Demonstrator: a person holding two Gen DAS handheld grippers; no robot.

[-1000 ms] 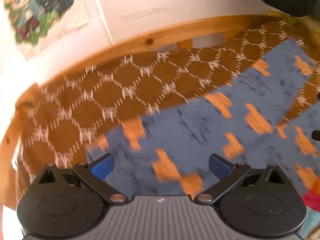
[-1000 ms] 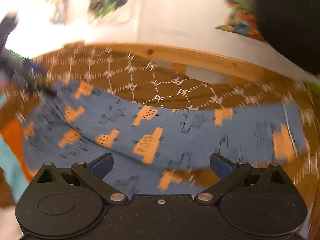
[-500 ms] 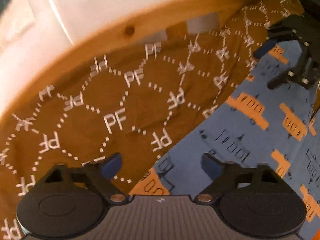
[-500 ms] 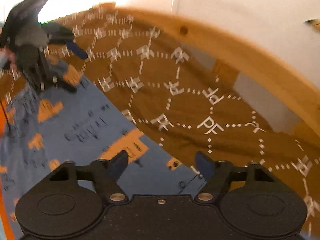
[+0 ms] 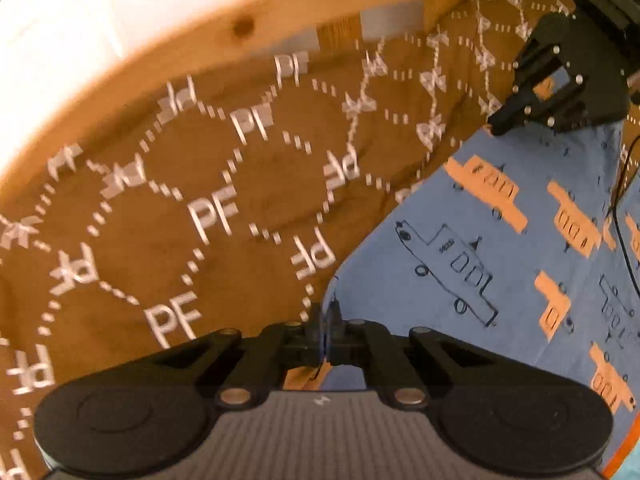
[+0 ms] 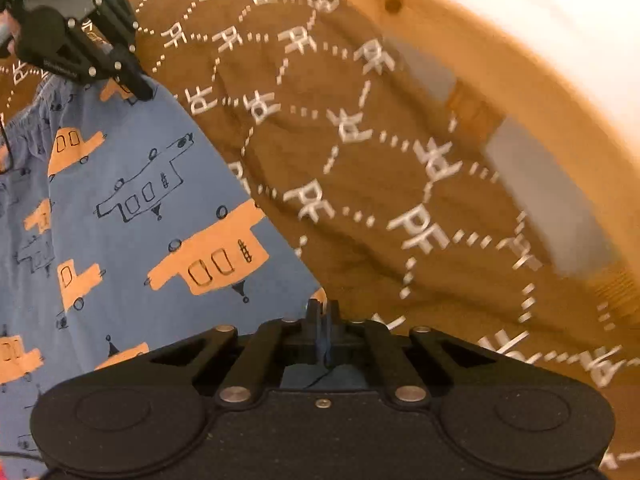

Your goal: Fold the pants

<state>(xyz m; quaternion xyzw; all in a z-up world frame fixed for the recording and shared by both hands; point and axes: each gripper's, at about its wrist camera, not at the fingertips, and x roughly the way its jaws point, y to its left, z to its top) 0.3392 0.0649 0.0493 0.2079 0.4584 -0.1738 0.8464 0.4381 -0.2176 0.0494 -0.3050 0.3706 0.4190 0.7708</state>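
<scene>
Pants [image 5: 500, 264], blue with orange and outlined vehicle print, lie spread on brown "PF"-patterned bedcover [image 5: 208, 208], pine bed frame [image 5: 248, 28] behind. Left tool [image 5: 326, 320]: fingers together, clamped on the pants' edge at a corner. Right tool [image 6: 322, 316]: likewise closed on the same far edge, further along; each tool shows in the other's view at the opposite end of that edge. Fabric between the two grips looks flat and fairly taut. Which end of the garment is held, waistband or hem, cannot be told from here.

Progress, as judged: early. Grip is made at both corners; no finished crease is visible in this part of the cloth. Left to do: carry the held edge over, lay it down aligned, release, then any further folds.
</scene>
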